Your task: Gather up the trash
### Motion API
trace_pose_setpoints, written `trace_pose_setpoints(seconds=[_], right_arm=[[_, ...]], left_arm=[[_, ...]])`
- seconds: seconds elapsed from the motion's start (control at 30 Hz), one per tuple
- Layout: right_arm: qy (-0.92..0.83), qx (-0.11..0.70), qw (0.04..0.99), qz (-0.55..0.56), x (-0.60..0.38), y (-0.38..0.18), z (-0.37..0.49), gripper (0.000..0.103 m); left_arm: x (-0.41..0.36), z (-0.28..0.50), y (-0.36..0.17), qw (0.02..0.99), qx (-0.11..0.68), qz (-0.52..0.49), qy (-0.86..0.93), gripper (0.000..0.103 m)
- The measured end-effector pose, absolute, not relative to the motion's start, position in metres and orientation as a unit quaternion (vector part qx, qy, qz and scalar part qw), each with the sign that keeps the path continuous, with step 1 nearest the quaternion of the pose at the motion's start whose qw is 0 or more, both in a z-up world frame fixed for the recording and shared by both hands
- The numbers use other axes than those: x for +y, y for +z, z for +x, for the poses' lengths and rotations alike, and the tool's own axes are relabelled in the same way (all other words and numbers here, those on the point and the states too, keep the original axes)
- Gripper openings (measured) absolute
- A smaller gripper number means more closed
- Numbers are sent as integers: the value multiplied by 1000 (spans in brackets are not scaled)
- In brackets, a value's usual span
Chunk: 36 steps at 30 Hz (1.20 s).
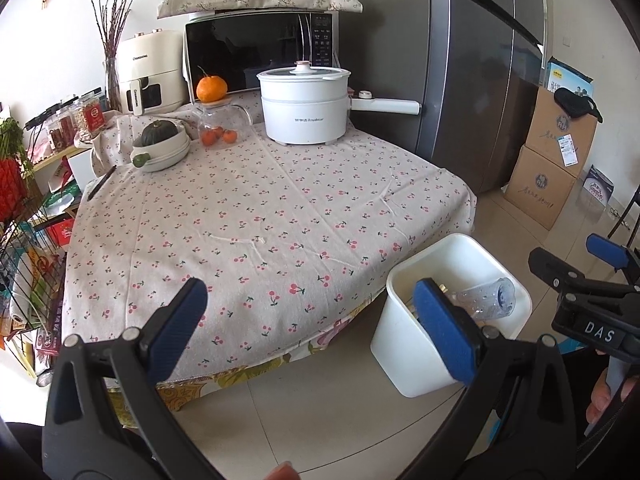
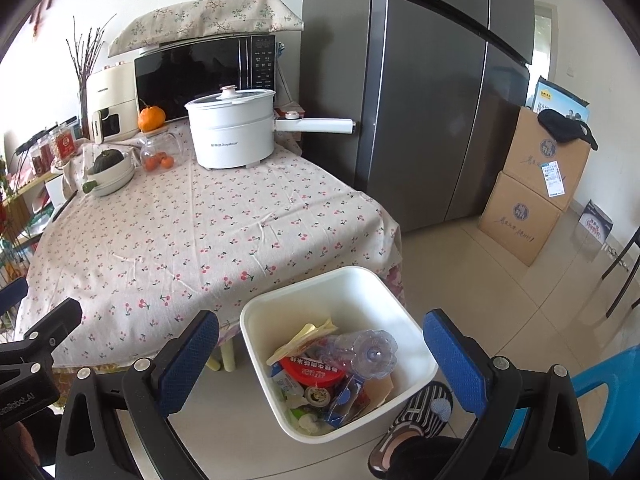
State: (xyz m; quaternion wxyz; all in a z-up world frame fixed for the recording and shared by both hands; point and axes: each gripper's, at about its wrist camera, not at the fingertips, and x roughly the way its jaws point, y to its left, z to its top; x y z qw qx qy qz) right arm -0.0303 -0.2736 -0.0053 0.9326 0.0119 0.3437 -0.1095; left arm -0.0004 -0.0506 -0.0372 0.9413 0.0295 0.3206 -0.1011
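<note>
A white square plastic trash bin (image 2: 400,320) stood on the beige tiled floor (image 2: 500,300) just beside the corner of a table draped in a cherry-print cloth (image 2: 180,232). Inside the bin lay a crushed clear plastic bottle (image 2: 366,350), a round red printed lid (image 2: 312,370), yellowish paper scraps (image 2: 300,338) and assorted wrappers.

The right gripper (image 2: 320,354), black with blue-padded fingers (image 2: 456,356), hung above the bin with its jaws spread wide and nothing between them. The left gripper (image 1: 312,324) hovered over the near edge of the table, its jaws likewise wide apart and empty; from its camera the bin (image 1: 404,356) sat low at the right, partly behind one blue pad.

At the far end of the table stood a white electric cooking pot with a long handle (image 2: 232,136), a glass jar holding small oranges (image 2: 160,154), a large orange (image 2: 151,117) and a pale bowl with a dark green squash (image 2: 110,168). Behind them were a black microwave (image 2: 200,76) under a floral cover and a tall grey refrigerator (image 2: 432,92). Two stacked cardboard boxes (image 2: 532,196) stood against the wall. A foot in a striped slipper (image 2: 416,420) rested beside the bin.
</note>
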Motion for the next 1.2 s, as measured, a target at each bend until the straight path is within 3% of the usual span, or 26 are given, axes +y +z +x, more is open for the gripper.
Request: trace_pose_setpoints(seconds=[1.2], right_arm=[[-115,328,937,17,-280,-1,-33,103]], left_arm=[[-55,-5,-33,942,317,28,-110,102]])
